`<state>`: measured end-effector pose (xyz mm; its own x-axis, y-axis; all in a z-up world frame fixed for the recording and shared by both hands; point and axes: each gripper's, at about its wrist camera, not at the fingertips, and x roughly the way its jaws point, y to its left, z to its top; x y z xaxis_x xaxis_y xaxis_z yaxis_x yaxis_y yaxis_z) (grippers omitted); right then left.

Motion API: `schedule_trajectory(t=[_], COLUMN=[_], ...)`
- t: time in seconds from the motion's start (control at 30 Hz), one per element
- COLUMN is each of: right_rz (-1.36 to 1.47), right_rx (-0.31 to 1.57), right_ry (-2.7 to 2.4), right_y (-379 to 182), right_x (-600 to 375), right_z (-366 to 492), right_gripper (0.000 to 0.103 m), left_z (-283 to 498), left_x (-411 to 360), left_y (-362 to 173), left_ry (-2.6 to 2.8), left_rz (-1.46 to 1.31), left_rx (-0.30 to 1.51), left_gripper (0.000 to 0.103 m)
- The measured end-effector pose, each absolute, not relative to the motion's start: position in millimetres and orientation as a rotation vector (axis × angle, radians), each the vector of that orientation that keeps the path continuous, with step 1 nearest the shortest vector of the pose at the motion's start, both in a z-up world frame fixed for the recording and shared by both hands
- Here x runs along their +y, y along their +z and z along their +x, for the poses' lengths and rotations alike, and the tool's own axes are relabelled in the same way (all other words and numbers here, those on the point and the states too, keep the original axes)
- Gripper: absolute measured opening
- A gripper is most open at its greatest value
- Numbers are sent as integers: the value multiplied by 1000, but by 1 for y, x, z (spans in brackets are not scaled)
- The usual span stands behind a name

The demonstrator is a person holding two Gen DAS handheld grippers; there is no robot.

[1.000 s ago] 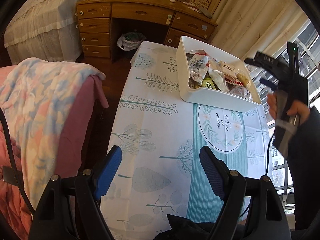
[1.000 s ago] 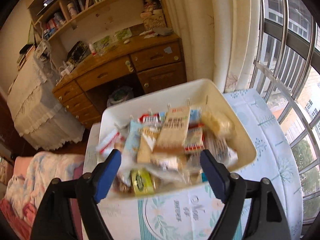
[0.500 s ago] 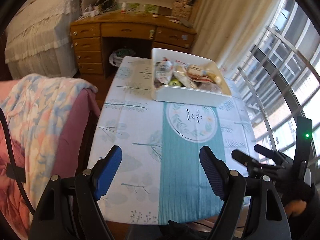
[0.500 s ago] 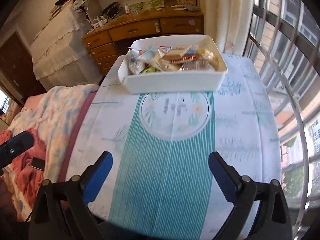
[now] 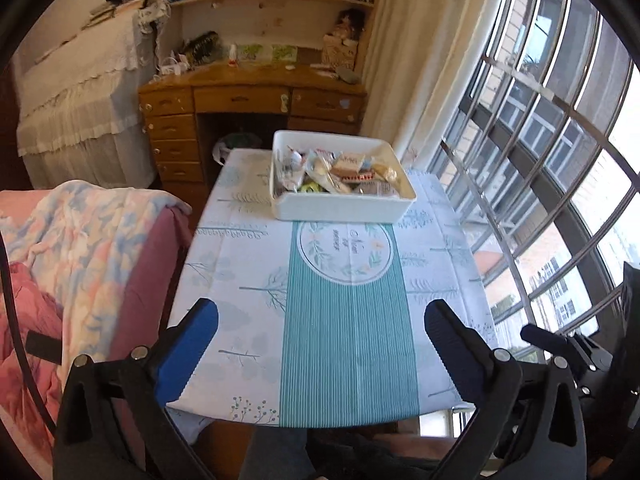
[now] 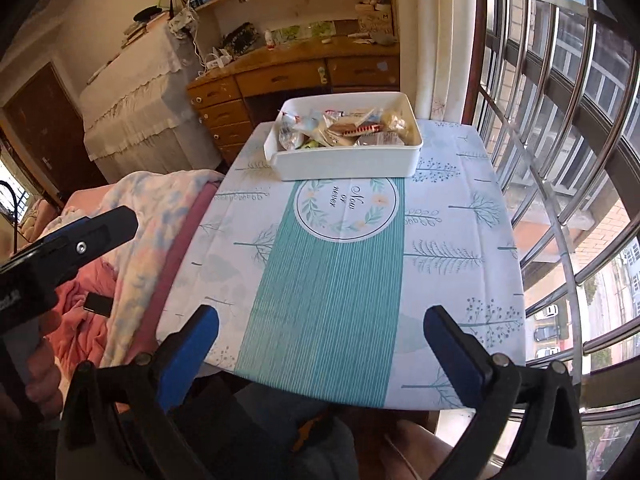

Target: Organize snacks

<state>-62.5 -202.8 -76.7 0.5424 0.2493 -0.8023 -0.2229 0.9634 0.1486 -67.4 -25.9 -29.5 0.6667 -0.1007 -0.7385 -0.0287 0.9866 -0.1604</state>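
A white rectangular bin (image 5: 342,207) full of several wrapped snacks (image 5: 340,172) stands at the far end of the table; it also shows in the right wrist view (image 6: 348,162), with its snacks (image 6: 344,128). My left gripper (image 5: 320,336) is open and empty, held back over the table's near edge. My right gripper (image 6: 320,340) is open and empty, also over the near edge. Each gripper shows at the edge of the other's view.
The table wears a white and teal cloth (image 5: 344,312). A pink chair with a floral blanket (image 5: 80,240) stands on the left. A wooden desk (image 5: 248,100) stands beyond the table. Barred windows (image 5: 540,160) run along the right.
Both grippers pulled back from the bin to the table's near edge, and both views rose. The right gripper had been right over the bin one second ago. Jaws stayed open.
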Motion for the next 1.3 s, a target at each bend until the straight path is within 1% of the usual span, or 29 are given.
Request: schedule_trajectory(t=[0.1,0.2,0.47,0.9,1.3], right_rz=[67,43,64,82,117], right_rx=[968,945,890,942,941], right_ry=[294,292,227,228,217], right_y=[-66,-61,-61,-73,-75], right_x=[-207,-202,-207,-209,-219], right_z=[-72,-82,-86,-76,-77], right_gripper=[103,103,103,103,103], left_z=[-81,-90,-96,-90,-90], left_x=[-26,-31,-47,-53,-57], left_y=[-19,-18,-14,-17,-20], left_ry=[24,41,76,80,77], left_rz=[-164,-146,-94,-71,-78], left_rx=[815,818,765,781,785], left_gripper=[103,103,103,103,103])
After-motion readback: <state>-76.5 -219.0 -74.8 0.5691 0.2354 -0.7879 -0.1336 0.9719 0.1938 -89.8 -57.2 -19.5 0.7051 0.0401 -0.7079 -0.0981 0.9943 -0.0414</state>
